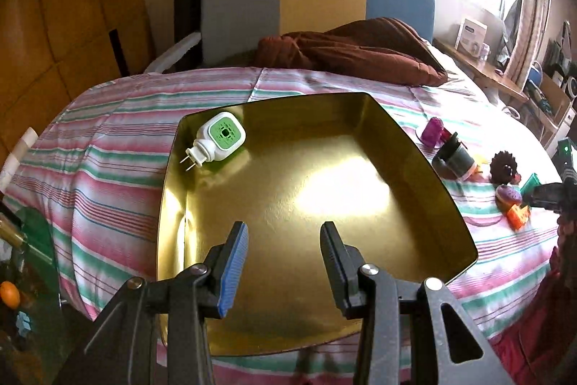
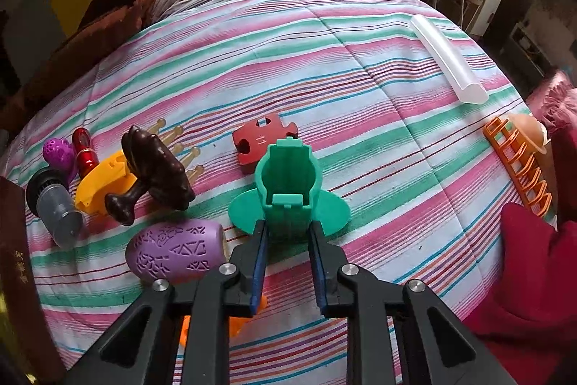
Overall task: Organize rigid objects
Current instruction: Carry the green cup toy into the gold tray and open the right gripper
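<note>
Items counted across both views:

- Gold tray (image 1: 414, 168): one.
- Plug-in freshener (image 1: 218, 138) in the tray: one.
- Green plastic holder (image 2: 288, 190): one.
- Red puzzle piece (image 2: 261, 141): one.
- Purple patterned egg (image 2: 176, 251): one.
- Small purple egg (image 2: 59, 154): one.
- Brown toy (image 2: 155, 172): one.
- Yellow toy (image 2: 102, 184): one.
- Red lipstick (image 2: 83, 147): one.
- Grey bottle (image 2: 54, 204): one.
- Clear tube (image 2: 449, 58): one.
- Orange rack (image 2: 519, 168): one.

All but the tray and freshener lie on the striped bed (image 2: 324, 42).

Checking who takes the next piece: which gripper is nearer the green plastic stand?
Right. The right gripper is shut on the green plastic stand, pads against its base. The left gripper hangs open over the gold tray, away from the toys.
</note>
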`<state>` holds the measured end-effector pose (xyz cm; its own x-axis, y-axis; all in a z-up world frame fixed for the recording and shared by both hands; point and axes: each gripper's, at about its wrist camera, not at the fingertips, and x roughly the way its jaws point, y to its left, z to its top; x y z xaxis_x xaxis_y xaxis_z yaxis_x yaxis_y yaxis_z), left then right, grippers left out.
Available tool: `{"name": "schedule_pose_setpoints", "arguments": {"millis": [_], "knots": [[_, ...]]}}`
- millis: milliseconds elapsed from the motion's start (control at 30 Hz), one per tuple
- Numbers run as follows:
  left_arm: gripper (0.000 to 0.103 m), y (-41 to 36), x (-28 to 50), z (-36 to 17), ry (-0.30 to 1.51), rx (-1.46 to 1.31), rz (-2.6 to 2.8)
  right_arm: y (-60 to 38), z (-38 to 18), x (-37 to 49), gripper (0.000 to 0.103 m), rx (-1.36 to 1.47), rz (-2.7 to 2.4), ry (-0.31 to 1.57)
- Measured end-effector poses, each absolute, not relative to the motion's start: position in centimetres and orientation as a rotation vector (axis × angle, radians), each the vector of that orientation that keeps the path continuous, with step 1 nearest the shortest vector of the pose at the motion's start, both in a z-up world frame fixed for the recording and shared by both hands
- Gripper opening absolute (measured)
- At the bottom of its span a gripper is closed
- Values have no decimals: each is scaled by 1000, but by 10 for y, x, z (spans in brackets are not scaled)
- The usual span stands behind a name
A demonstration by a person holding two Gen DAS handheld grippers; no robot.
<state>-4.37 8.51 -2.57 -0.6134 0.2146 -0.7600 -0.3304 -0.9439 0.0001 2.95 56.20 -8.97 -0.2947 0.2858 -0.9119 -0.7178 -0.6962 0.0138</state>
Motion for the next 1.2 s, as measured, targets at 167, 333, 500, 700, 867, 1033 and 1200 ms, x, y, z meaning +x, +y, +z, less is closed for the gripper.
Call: {"name": "schedule_pose_setpoints", "arguments": {"millis": [167,333,500,700,867,1033,1200], "knots": [[42,85,-37,-27,207,-1187,2556,564,-86,31,22,-1283,2039,569],[42,86,-32,-27,229,-1174,2562,566,-85,32,22,-1262,2039,588],[42,87,-28,-27,239,-1162,2552,566,-79,34,22,-1219,2065,604],[42,86,-23,-27,253,-1150,2551,569,-68,39,22,-1133,2100,629],[42,84,-21,-27,253,-1146,2549,558,-56,38,22,-1067,2207,646],[42,77,-23,-28,239,-1158,2550,535,-42,28,22,-1053,2355,615],[42,67,-24,-31,213,-1173,2556,496,-22,9,22,-1105,2467,475]]}}
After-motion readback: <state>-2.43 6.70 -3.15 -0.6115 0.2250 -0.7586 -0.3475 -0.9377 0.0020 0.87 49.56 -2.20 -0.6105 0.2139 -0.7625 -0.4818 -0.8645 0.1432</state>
